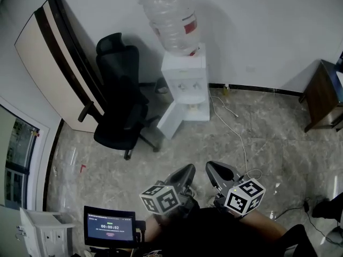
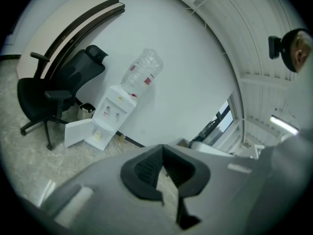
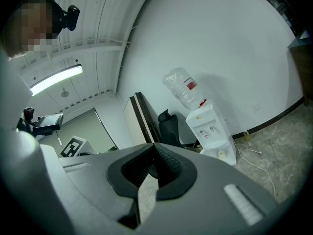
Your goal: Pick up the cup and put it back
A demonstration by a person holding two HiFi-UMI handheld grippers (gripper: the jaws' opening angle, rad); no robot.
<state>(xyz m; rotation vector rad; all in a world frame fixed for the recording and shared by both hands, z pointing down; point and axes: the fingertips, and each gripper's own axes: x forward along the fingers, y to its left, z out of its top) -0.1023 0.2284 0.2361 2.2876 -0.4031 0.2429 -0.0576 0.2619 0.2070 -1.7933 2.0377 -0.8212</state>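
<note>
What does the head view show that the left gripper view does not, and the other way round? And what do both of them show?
Only the head view: a small screen with a timer, and a white cabinet beside it.
Only the left gripper view: the ceiling with a long light, and the left claw close up, jaws together, nothing between them.
Both: the water dispenser with its bottle, the black office chair, and the board leaning on the wall.
</note>
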